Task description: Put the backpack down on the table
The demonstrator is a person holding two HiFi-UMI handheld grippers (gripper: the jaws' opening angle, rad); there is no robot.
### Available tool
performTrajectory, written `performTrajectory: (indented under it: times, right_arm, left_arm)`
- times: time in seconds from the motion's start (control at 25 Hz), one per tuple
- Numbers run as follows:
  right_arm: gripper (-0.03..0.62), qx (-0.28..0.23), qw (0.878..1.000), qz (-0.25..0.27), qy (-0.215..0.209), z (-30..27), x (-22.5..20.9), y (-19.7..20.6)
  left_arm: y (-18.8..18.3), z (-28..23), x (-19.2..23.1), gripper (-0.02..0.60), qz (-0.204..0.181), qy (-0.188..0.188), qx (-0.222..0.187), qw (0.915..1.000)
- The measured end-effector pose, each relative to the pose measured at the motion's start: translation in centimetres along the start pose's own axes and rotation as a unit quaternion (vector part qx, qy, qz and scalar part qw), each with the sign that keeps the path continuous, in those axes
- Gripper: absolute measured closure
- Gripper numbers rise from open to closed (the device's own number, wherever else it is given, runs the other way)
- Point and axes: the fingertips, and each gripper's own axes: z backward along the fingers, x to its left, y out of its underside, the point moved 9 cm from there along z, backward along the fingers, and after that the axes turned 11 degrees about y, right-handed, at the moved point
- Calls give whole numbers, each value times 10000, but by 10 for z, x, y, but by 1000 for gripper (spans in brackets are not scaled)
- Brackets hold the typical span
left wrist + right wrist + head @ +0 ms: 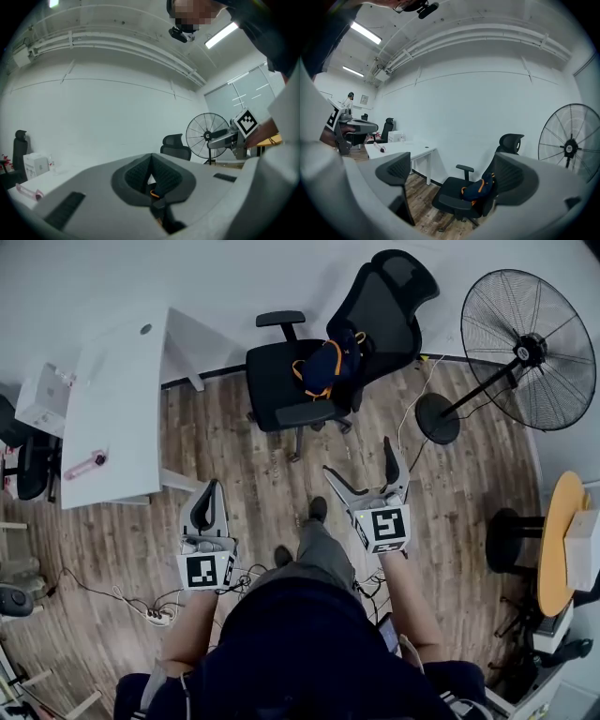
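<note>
Backpack sits on office chair, well ahead of both claws. Right claw released wide, nothing between. Left claw clenched, empty.

A dark navy fabric backpack with orange trim sits in the upper middle of the head view. It is slumped on the seat of a black mesh office chair and leans against the backrest. In the right gripper view the backpack shows at lower centre. The white flat-topped table stands at the upper left, well apart from the backpack, which is not on it.
</note>
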Motion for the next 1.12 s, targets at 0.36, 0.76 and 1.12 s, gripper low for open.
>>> performTrajectory:
  times: [0.36, 0.76, 1.12]
  right_arm:
    - [43, -64, 9998, -147, -94, -118, -52, 12]
    - [58, 314, 9985, -442, 85, -301, -143, 36]
    - [82, 1325, 9857, -818, 644, -405, -189, 103]
  left_arm:
    - [4, -96, 28, 578, -127, -210, 74, 9997]
    - [-5, -235, 71, 578, -189, -561, 230, 9980]
    - [2, -298, 103, 578, -200, -405, 363, 9983]
